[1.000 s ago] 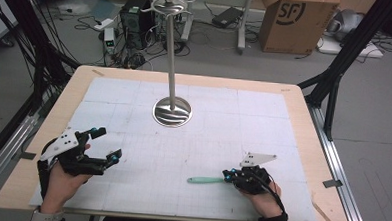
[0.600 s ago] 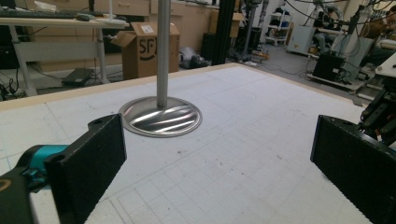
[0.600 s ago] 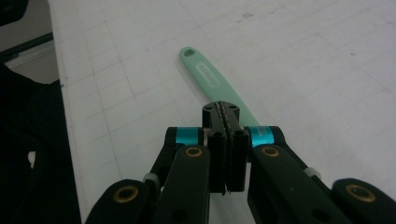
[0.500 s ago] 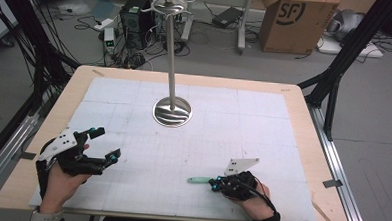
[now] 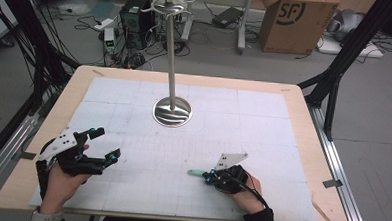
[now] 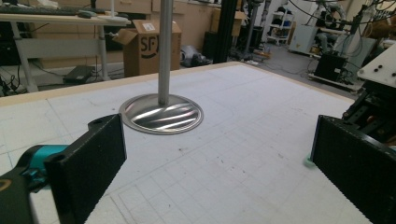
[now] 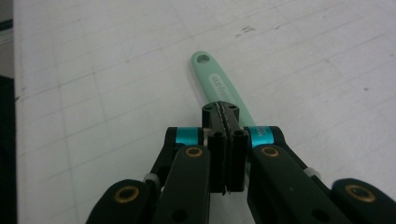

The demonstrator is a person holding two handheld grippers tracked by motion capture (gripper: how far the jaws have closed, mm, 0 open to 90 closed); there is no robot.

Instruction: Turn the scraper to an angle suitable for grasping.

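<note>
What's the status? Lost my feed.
Left gripper open, idle. Right gripper shut over mint handle lying on mat. Hook stand well clear.

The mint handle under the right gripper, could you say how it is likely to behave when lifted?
The mint handle looks like flat moulded plastic, so probably stiff and light. Lying flat on the mat, it seems unlikely to roll. Its smooth surface may slip or pivot, since the right gripper has its jaws together above its near end.
</note>
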